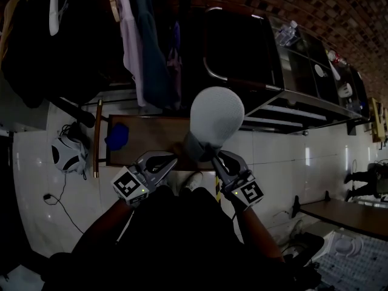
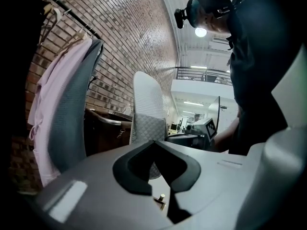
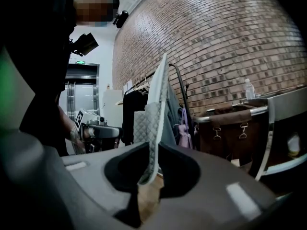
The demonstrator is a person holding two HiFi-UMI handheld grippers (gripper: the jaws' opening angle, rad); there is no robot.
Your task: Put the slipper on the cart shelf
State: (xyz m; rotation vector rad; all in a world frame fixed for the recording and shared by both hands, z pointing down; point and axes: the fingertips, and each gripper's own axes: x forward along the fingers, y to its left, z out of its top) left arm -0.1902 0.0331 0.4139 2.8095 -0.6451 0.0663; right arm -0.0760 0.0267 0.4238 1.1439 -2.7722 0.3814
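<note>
Slipper (image 1: 216, 117): light grey, oval sole w/ fine dotted texture facing the head cam, soft quilted diamond-stitch upper at the lower end. In the right gripper view the slipper (image 3: 156, 123) stands edge-on and upright; in the left gripper view it (image 2: 147, 111) shows as a tall rounded white sole w/ the quilted part below.

Right claw (image 1: 221, 157) is clenched on the slipper's quilted edge; that claw (image 3: 152, 150) has the fabric pinched between dark pads. The slipper is up in the air, above a brown wooden board (image 1: 151, 139), resting on nothing.

Left claw (image 1: 165, 160) sits just beside the right one, pointing roughly level. Left claw (image 2: 154, 143) is clenched w/ tips meeting and nothing in between; the slipper is just beyond it. Both claws are smooth grey plastic, each w/ a marker cube, forearms in dark sleeves.

The board has a wooden rail on its left side and a blue lump (image 1: 117, 136) on it. Floor (image 1: 36, 180) is glossy white tile. Behind is a red-brown brick wall (image 3: 230, 42) and a dark cart (image 3: 230, 123) w/ chrome rail and brown straps, a clear bottle (image 3: 247, 88) on top. A pink garment (image 2: 53, 109) and a grey one (image 2: 76, 104) hang from a rack.
</note>
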